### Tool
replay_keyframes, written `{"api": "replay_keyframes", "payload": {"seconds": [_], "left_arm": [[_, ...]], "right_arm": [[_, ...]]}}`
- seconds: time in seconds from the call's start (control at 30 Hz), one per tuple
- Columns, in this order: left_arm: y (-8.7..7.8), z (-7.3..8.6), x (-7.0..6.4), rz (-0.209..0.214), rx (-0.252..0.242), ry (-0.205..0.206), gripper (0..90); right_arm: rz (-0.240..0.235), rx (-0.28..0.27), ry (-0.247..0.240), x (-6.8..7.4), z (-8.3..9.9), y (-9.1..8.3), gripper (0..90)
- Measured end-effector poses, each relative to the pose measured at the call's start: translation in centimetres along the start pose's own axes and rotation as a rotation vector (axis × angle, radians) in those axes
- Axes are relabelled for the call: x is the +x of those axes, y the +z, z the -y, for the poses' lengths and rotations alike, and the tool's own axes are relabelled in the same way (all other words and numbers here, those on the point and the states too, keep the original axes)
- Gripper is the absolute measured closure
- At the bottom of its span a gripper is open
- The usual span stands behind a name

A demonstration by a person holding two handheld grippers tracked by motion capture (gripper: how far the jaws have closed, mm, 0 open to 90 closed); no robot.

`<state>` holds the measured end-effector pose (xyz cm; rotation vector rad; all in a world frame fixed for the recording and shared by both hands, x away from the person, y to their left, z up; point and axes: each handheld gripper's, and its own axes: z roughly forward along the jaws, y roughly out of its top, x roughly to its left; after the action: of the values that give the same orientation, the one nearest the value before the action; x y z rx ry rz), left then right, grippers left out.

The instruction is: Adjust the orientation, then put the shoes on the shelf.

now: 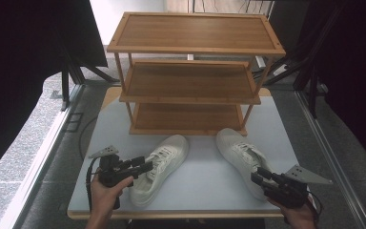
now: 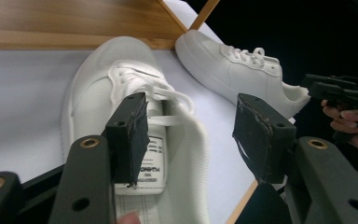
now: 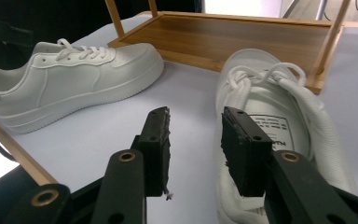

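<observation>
Two white sneakers lie on a pale counter (image 1: 200, 176) in front of a three-tier bamboo shoe rack (image 1: 190, 76), toes toward the rack, as a person closes in on them with a hand-held gripper on each side. The left gripper (image 1: 145, 164) hovers at the heel opening of the left sneaker (image 1: 159, 169), its fingers (image 2: 130, 135) spread wide, one over the printed insole and the other outside the padded collar, gripping nothing. The right gripper (image 1: 258, 175) hangs at the heel of the right sneaker (image 1: 240, 157), its fingers (image 3: 242, 149) parted more narrowly and also empty; in the right gripper view one finger stands over the shoe's collar edge and the other over bare counter. Neither shoe is lifted, both soles flat on the surface.

Judging by the layout, the work is at the approach stage of shelving the pair. The next move calls for each gripper to drop so that the heel collar wall sits between its fingers, then close firmly before any lift, since the collar is soft, ribbed padding that may give under pressure.

The sneakers are smooth, leather-like low-tops with flat cotton laces and thick rubbery soles. The rack's shelves are flat slatted boards with raised rims on slim wooden posts; the lowest tier sits nearest, just beyond the toes. The fingers' black pads look worn and frayed at the edges.
</observation>
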<state>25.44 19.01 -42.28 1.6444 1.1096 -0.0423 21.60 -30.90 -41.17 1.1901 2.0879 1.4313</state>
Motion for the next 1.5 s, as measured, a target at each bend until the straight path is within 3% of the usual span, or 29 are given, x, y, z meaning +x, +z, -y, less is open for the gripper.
{"api": "replay_keyframes", "payload": {"seconds": [0.13, 0.23, 0.33, 0.37, 0.63, 0.7, 0.8, 0.87, 1.07, 1.3, 1.5], "left_arm": [[0.2, 0.0, 0.3, 0.017, -0.004, -0.014, 45.2], [0.0, 0.1, 0.3, 0.003, -0.011, -0.011, 45.0], [-0.3, 0.3, 0.3, -0.007, -0.036, -0.017, 45.4], [-0.7, 0.5, 0.1, -0.016, -0.064, -0.016, 45.5], [-1.7, 0.1, -0.7, -0.027, -0.087, 0.013, 44.6], [-1.8, -0.3, -0.9, -0.028, -0.085, 0.027, 44.1], [-1.7, -0.6, -1.2, -0.036, -0.077, 0.040, 43.9], [-1.4, -0.8, -1.2, -0.034, -0.061, 0.047, 43.8], [-1.1, -1.2, -1.2, -0.040, -0.055, 0.052, 43.7], [-0.7, -1.3, -1.1, -0.068, -0.043, 0.067, 43.7], [0.9, -1.0, -0.2, -0.124, 0.010, 0.080, 43.8]], "right_arm": [[0.004, -0.008, 0.007, -0.1, 0.0, -0.3, 61.4], [0.011, -0.014, 0.009, -0.3, -0.1, -0.4, 61.3], [0.013, -0.016, 0.008, -0.3, -0.2, -0.3, 61.3], [0.009, -0.017, 0.007, -0.3, -0.3, -0.2, 60.9], [0.024, -0.042, -0.031, -0.4, -1.6, 0.2, 50.8], [0.027, -0.052, -0.056, -1.2, -2.6, 0.3, 45.9], [0.048, -0.066, -0.053, -2.2, -3.3, 0.6, 43.5], [0.063, -0.062, -0.034, -3.8, -3.7, 1.1, 41.3], [0.083, -0.005, -0.006, -6.1, -3.4, 2.3, 41.0], [0.056, 0.032, -0.011, -6.9, -3.5, 3.2, 37.6], [0.014, 0.086, -0.062, -7.3, -3.1, 4.7, 34.7]]}}
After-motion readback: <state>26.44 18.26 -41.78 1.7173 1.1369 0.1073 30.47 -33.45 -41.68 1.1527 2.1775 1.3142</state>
